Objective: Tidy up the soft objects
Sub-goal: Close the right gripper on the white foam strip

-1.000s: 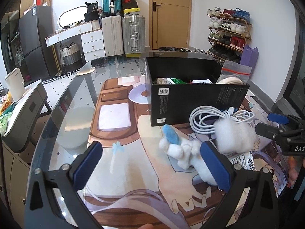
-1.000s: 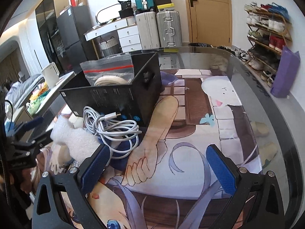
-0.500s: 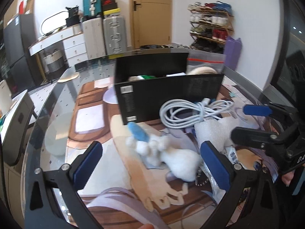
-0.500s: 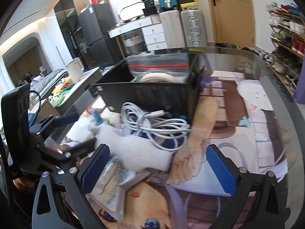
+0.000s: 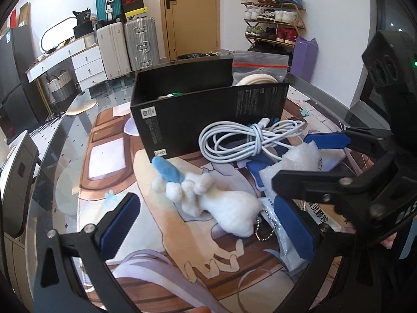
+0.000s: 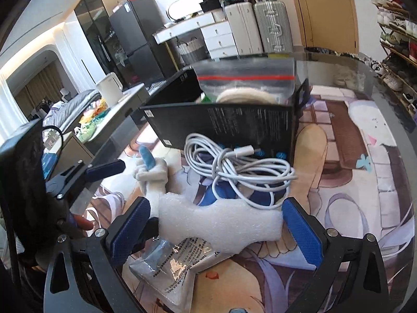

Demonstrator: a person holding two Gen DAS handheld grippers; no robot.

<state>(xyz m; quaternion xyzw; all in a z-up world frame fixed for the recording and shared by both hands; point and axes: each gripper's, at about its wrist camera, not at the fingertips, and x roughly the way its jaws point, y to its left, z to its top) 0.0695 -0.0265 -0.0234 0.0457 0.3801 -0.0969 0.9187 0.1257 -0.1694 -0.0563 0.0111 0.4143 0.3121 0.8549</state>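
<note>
A white plush toy [image 5: 224,206] with a blue ear and a ball chain lies on the glass table, between the wide-apart fingers of my open left gripper [image 5: 207,225]. The same plush toy [image 6: 153,180] shows at the left of the right wrist view. A white foam piece [image 6: 221,221] lies between the fingers of my open right gripper [image 6: 216,229], which do not press it. From the left wrist the foam piece [image 5: 299,161] sits inside the right gripper [image 5: 294,160]. An open black box [image 5: 208,120] stands behind, with a zip bag [image 5: 260,65] in it.
A coiled white cable [image 6: 234,167] lies against the front wall of the black box [image 6: 229,122]. A printed plastic packet [image 6: 179,263] lies under the foam. The table's edge [image 5: 47,172] curves round at the left. Suitcases and a shoe rack stand far behind.
Both grippers have swung in toward the objects. The plush now lies between the left fingers and the foam between the right fingers. Neither has shut.
</note>
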